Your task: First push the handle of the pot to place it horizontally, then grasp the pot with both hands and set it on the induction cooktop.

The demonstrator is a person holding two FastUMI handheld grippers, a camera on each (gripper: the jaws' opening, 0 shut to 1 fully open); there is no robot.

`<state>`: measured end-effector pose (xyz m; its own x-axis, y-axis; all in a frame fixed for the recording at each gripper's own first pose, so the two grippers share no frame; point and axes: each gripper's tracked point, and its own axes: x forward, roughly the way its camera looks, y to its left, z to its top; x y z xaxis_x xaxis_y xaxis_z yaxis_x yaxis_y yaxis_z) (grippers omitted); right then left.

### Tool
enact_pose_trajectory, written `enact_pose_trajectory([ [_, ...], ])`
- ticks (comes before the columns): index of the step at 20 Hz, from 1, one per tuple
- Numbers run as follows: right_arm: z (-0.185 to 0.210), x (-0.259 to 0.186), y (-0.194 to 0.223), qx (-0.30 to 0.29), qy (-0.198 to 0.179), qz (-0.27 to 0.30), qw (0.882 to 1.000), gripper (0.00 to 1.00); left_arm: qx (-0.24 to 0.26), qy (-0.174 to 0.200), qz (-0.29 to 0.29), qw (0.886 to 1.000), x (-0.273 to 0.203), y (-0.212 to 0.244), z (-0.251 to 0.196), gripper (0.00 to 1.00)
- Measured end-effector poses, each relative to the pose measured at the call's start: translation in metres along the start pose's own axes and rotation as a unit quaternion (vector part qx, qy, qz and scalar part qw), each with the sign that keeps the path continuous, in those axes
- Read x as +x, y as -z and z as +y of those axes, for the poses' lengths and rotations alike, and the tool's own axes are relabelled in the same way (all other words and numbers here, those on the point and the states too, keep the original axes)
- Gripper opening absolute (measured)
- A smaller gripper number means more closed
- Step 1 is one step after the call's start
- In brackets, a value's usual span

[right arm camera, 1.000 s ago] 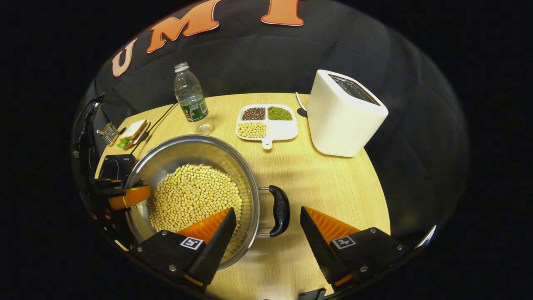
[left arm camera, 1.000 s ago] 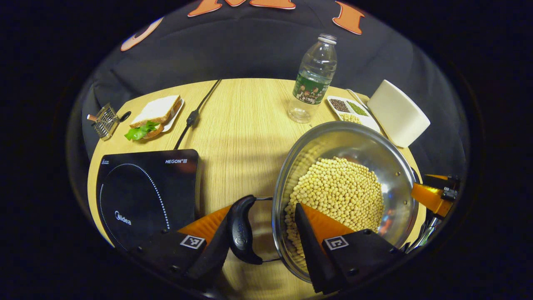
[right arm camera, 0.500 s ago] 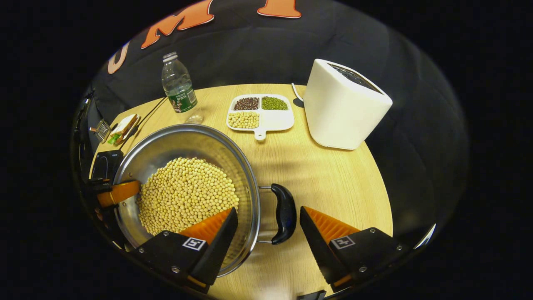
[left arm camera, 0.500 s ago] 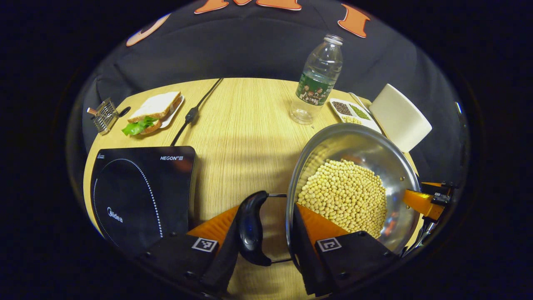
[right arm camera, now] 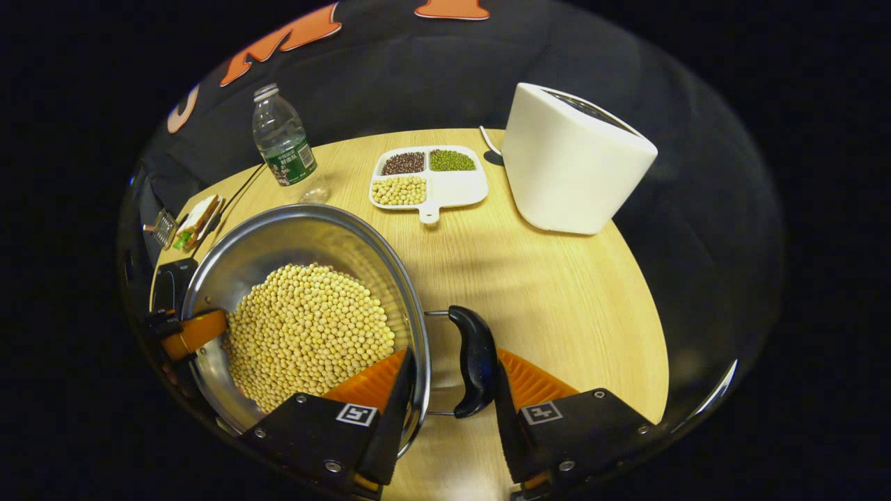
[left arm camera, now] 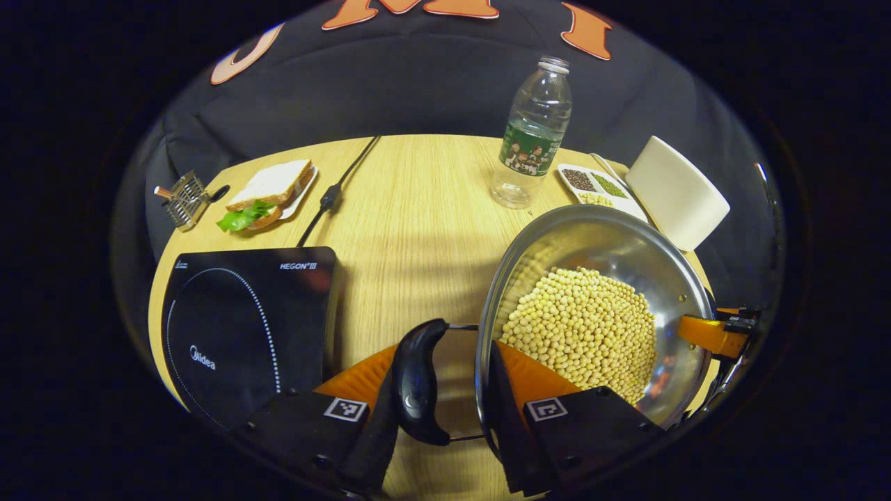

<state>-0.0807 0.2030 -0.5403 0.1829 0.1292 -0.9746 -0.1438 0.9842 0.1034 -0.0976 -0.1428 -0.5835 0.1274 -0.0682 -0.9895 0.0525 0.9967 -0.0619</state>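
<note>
Between the left gripper (left arm camera: 440,390) jaws sit the pot (left arm camera: 592,240) rim and its black handle (left arm camera: 416,383), both fingers pressing. The right gripper (right arm camera: 449,396) clamps rim and opposite handle (right arm camera: 473,362) likewise. Soybeans (right arm camera: 306,334) fill the pot. Left of the left jaws lies the induction cooktop (left arm camera: 243,327), apart. Beyond the right jaws, a divided tray (right arm camera: 428,182) holds three kinds of beans.

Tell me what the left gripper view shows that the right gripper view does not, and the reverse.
Left gripper view: the cooktop's whole top with its ring, and the pot's left handle between the fingers. Right gripper view: the toaster's slotted top and the pot's right handle. Both: the pot of beans, the bottle, the sandwich, the tray, the table.
</note>
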Motion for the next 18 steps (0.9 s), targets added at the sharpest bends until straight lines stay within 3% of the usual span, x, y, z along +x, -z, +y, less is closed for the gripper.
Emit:
enact_pose_trajectory([
  [6,0.008,-0.030,-0.005,0.002,-0.010,-0.025,1.000,0.52,0.014,-0.011,-0.041,0.999,-0.026,-0.022,0.010,0.69],
  [7,0.009,-0.039,-0.010,0.000,-0.011,-0.031,0.999,0.57,0.015,-0.013,-0.049,0.999,-0.030,-0.027,0.013,0.69],
  [11,0.020,-0.064,-0.030,-0.009,-0.018,-0.065,0.998,0.56,0.015,-0.021,-0.078,0.997,-0.055,-0.046,0.032,0.69],
  [18,0.077,-0.099,-0.060,-0.036,-0.052,-0.107,0.992,0.56,-0.011,-0.045,-0.108,0.993,-0.106,-0.071,0.088,0.68],
])
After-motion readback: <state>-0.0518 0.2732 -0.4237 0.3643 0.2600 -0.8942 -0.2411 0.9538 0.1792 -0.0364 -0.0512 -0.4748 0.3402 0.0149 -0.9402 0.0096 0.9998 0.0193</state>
